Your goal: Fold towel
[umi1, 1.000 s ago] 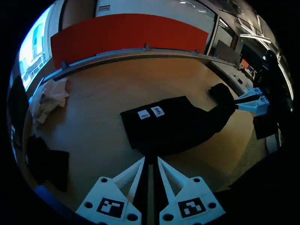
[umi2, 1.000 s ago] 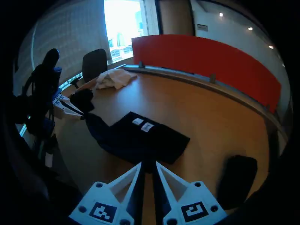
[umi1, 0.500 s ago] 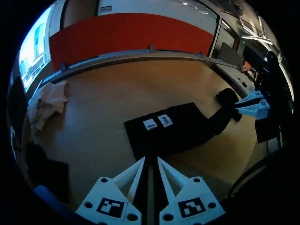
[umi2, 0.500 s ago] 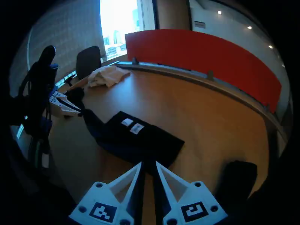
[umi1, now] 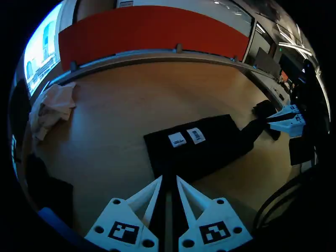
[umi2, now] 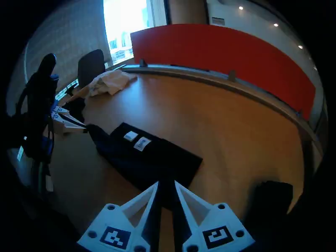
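A black towel [umi1: 206,147] with two white labels [umi1: 186,137] lies stretched over the wooden table [umi1: 126,105]. My left gripper [umi1: 169,179] is shut on its near edge, dark cloth pinched between the white fingers. The right gripper [umi1: 290,122] grips the opposite end, where the cloth rises off the table. In the right gripper view the towel [umi2: 143,157] runs from my right gripper [umi2: 166,185], shut on its edge, to the left gripper [umi2: 67,122], held by a person in dark clothes [umi2: 35,109].
A crumpled pale cloth [umi1: 50,105] [umi2: 107,82] lies at the table's far corner. A red partition [umi1: 155,35] [umi2: 222,50] runs along the back edge. An office chair [umi2: 90,67] stands by the window. A dark object [umi2: 269,201] sits near the table edge; dark cloth [umi1: 50,193] lies nearby.
Both grippers have drawn apart and shifted along the table with the towel. The cloth is now pulled flatter and straighter, and the bunched hump near the far ends has shrunk.
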